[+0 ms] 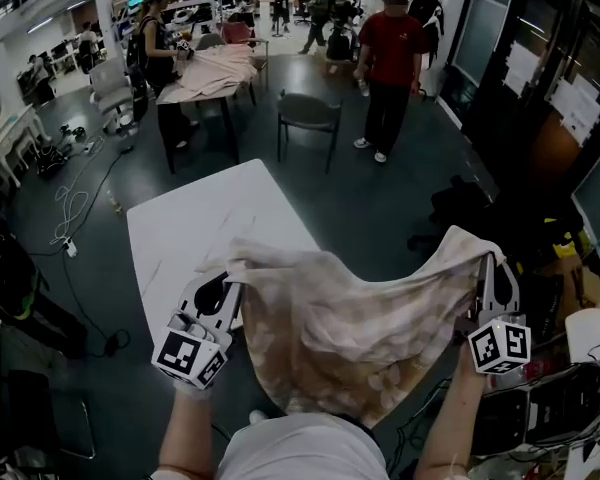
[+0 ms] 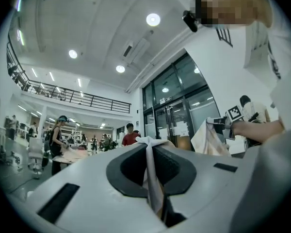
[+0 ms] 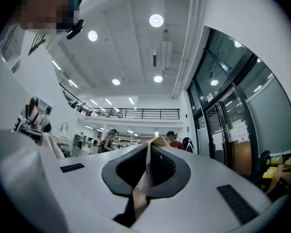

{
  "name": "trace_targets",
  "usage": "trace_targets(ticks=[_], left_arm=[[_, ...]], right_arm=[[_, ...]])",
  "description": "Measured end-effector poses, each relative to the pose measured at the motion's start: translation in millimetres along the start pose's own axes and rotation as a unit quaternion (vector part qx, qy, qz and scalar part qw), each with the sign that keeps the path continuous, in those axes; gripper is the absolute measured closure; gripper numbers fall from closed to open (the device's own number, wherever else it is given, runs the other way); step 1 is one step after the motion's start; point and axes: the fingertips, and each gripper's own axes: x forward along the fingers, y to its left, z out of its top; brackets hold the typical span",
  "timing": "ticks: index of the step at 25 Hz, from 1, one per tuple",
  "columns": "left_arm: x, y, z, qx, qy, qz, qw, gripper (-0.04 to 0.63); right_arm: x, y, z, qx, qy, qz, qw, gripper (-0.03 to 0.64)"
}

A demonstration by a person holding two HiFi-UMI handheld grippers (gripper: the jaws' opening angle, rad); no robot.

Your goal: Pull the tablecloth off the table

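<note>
A beige, mottled tablecloth hangs slack in the air between my two grippers, off the white table. My left gripper is shut on the cloth's left corner, over the table's near end. My right gripper is shut on the right corner, out past the table's right side. In the left gripper view a strip of cloth is pinched between the jaws, and the right gripper shows beyond with cloth hanging from it. In the right gripper view a cloth fold is clamped between the jaws.
A grey chair stands beyond the table. A person in a red shirt stands further back. Another person handles a cloth on a far table. Cables lie on the floor at left. Dark equipment sits at right.
</note>
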Motion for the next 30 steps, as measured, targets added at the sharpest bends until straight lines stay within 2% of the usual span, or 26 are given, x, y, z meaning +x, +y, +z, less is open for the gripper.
trace_targets(ticks=[4, 10, 15, 19, 22, 30], left_arm=[[-27, 26, 24, 0.027, -0.006, 0.047, 0.9985, 0.578], [-68, 52, 49, 0.062, -0.012, 0.117, 0.9911, 0.578], [-103, 65, 63, 0.066, -0.011, 0.156, 0.9855, 0.578], [-128, 71, 73, 0.067, -0.009, 0.186, 0.9802, 0.578], [-149, 78, 80, 0.072, -0.009, 0.211, 0.9747, 0.578], [-210, 89, 101, 0.088, -0.025, 0.290, 0.9528, 0.578]], right_arm=[[24, 49, 6, 0.007, -0.014, 0.045, 0.999, 0.591], [55, 135, 3, 0.013, -0.027, 0.124, 0.992, 0.591], [68, 202, 8, 0.027, -0.037, 0.189, 0.981, 0.591], [71, 239, 13, 0.034, -0.040, 0.231, 0.972, 0.591], [69, 266, 15, 0.041, -0.049, 0.259, 0.964, 0.591], [65, 328, 23, 0.055, -0.059, 0.325, 0.942, 0.591]])
